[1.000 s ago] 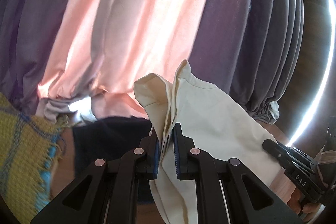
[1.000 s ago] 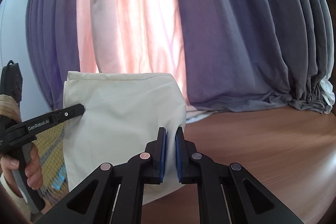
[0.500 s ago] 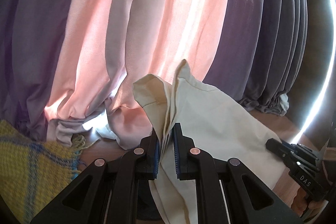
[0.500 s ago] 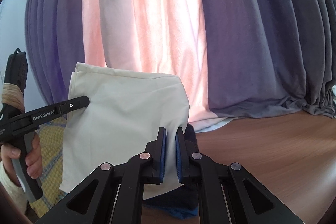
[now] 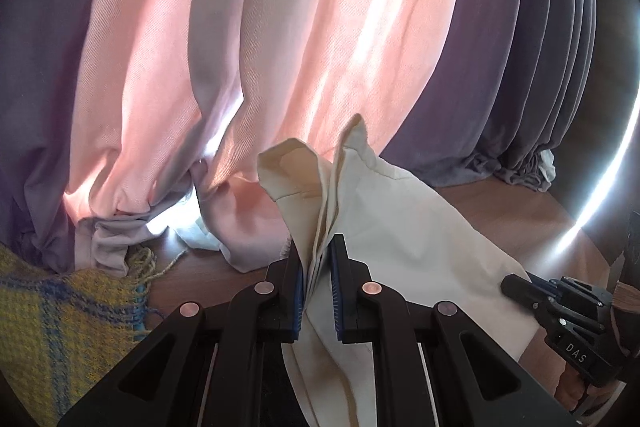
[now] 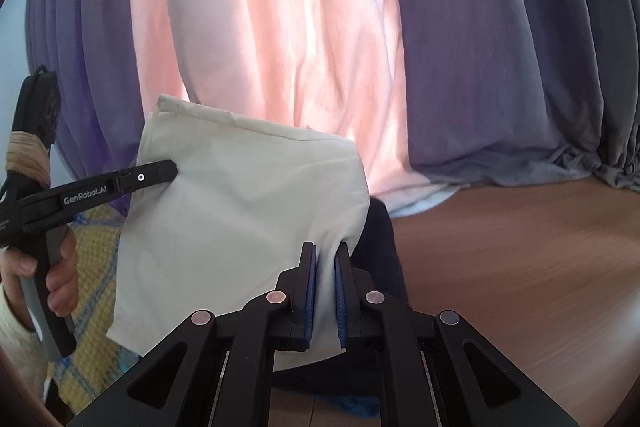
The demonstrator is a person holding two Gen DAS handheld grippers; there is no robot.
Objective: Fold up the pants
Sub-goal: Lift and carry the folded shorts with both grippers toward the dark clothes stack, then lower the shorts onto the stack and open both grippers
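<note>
Pants (image 6: 240, 211) hang stretched between my left gripper (image 5: 318, 291) and right gripper (image 6: 325, 297), each clamped on a corner; I'd keep both level and lower evenly.

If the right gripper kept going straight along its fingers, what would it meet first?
Apart from the cream pants that the right gripper already clamps, probably the dark garment just ahead, then the pink curtain. Depth is unclear.
</note>
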